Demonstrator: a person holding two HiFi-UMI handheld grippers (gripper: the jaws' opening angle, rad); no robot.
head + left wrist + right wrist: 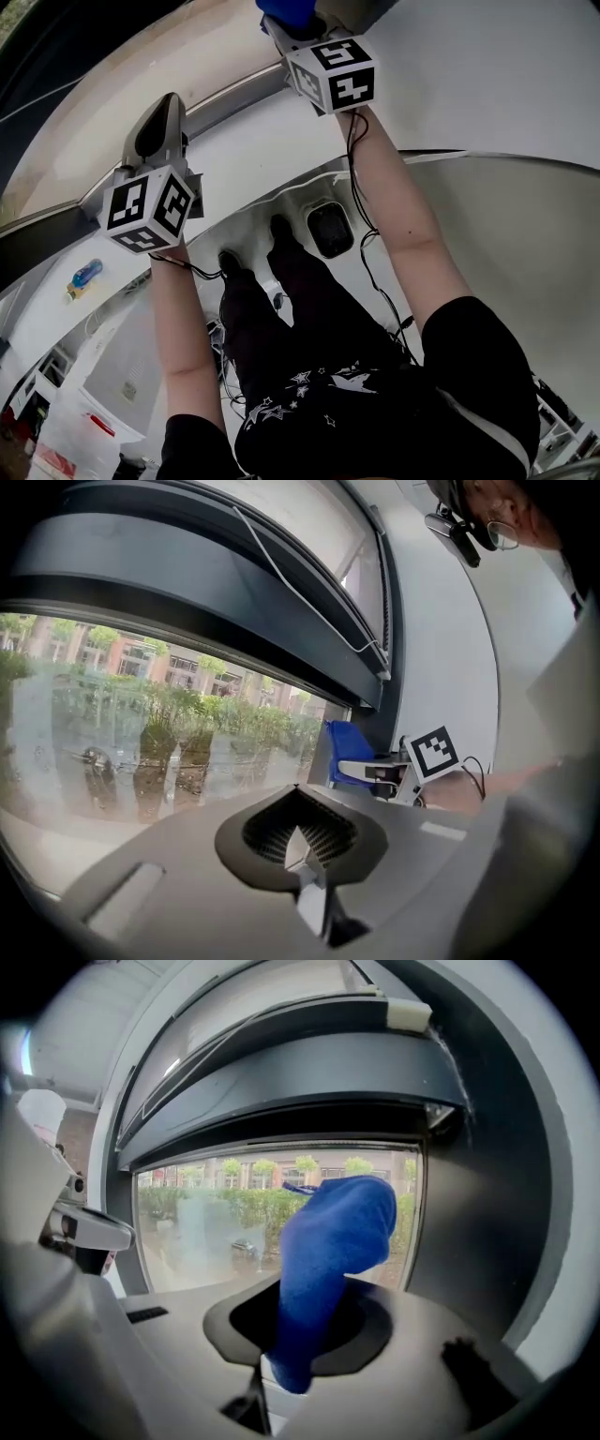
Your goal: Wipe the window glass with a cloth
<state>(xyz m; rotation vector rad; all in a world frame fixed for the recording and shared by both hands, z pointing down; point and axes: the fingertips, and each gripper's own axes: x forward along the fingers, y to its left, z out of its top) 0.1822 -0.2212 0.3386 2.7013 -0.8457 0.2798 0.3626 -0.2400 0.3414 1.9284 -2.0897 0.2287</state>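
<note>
Left tongs [164,111] bare, right tongs [298,28] carrying a soft bright-blue cloth [286,11] up at the window.

Head view: both tongs are raised on bare forearms, the right one higher, with the cloth at its tip. Left gripper view: the left tongs [298,846] are pressed together on nothing, and the clear window glass [141,752] lies ahead. Right gripper view: the right tongs [292,1330] pinch the cloth [328,1241], which stands up before the glass [197,1227], near the dark window frame [469,1222].

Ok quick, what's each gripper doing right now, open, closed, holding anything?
Left gripper: closed, nothing between its jaws.
Right gripper: closed on the blue cloth.
</note>
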